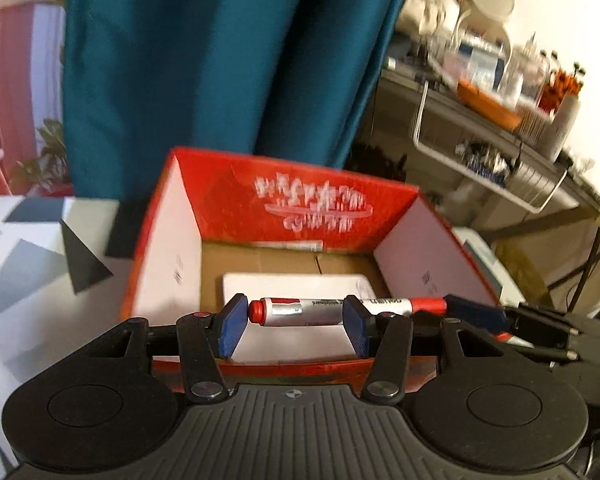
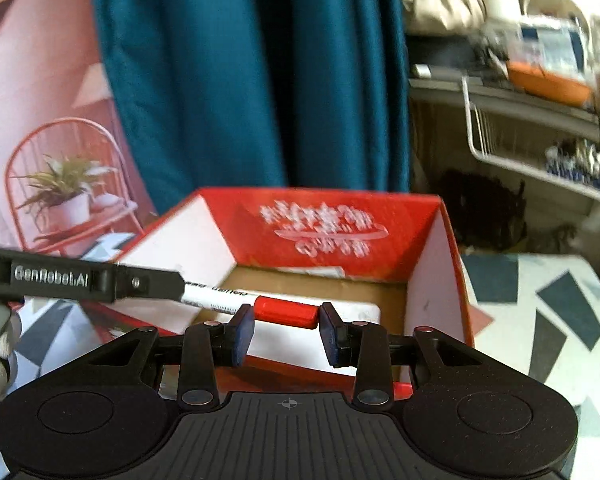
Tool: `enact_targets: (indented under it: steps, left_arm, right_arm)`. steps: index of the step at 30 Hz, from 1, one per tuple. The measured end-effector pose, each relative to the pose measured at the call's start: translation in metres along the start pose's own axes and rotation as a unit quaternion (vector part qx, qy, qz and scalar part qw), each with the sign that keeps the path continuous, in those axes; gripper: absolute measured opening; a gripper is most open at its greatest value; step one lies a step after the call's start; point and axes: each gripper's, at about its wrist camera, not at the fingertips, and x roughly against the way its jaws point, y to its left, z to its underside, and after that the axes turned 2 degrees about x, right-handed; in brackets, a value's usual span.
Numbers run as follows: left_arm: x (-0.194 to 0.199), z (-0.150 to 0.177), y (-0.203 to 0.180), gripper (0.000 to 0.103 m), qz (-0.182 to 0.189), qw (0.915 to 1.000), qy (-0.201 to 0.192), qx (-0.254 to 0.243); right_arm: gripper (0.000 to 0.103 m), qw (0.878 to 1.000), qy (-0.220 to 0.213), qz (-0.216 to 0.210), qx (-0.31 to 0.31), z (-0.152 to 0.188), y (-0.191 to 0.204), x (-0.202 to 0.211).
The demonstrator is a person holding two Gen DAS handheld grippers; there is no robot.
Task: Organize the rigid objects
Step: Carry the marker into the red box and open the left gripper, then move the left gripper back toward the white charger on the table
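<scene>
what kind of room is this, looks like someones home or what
Probably a lived-in home room, part kitchen or storage corner. A teal curtain hangs behind the red cardboard box, a cluttered shelf holds jars, a white pitcher and a wire basket, and the table wears a geometric-print cloth.

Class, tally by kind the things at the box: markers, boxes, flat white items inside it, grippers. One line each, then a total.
Marker: 1
Red box: 1
Flat white item in the box: 1
Grippers: 2, left gripper, right gripper
Total: 5
</scene>
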Motion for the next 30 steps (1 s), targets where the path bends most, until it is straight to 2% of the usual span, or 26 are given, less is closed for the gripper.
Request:
enact_targets:
  steps: [3, 7, 12, 14, 15, 21, 25, 30]
  left_arm:
    - [-0.016, 0.004, -0.001, 0.054, 0.001, 0.9998, 0.018, -0.011]
    - [-0.028, 0.008, -0.006, 0.054, 0.005, 0.9989, 0.029, -0.036]
    - [-0.021, 0.010, -0.001, 0.059, 0.015, 0.9988, 0.020, -0.042]
    - [-0.013, 0.012, 0.000, 0.070, 0.016, 0.9989, 0.009, -0.044]
    - [-0.008, 0.013, 0.001, 0.071, 0.017, 0.9988, 0.004, -0.046]
    - [0.037, 0.022, 0.003, 0.075, 0.025, 0.9981, -0.032, -0.047]
    - [0.070, 0.042, 0.010, 0.076, 0.004, 0.9981, -0.047, -0.040]
    - [0.102, 0.082, 0.021, 0.076, -0.023, 0.9977, -0.057, -0.028]
  right_arm:
    - [0.033, 1.000, 0.013, 0.006, -0.017, 0.002, -0.012, -0.010]
    - [0.035, 0.999, 0.006, 0.012, -0.035, 0.005, -0.021, -0.013]
    - [0.036, 0.999, 0.000, 0.013, -0.039, 0.012, -0.022, -0.011]
    - [0.037, 0.999, -0.007, 0.014, -0.035, 0.013, -0.019, -0.007]
    - [0.038, 0.999, -0.012, 0.013, -0.034, 0.014, -0.017, -0.004]
    - [0.038, 0.999, -0.053, 0.000, -0.005, 0.021, -0.001, 0.028]
    - [0.038, 0.997, -0.069, -0.014, 0.022, 0.031, 0.010, 0.052]
    - [0.038, 0.997, -0.060, -0.034, 0.038, 0.056, 0.028, 0.072]
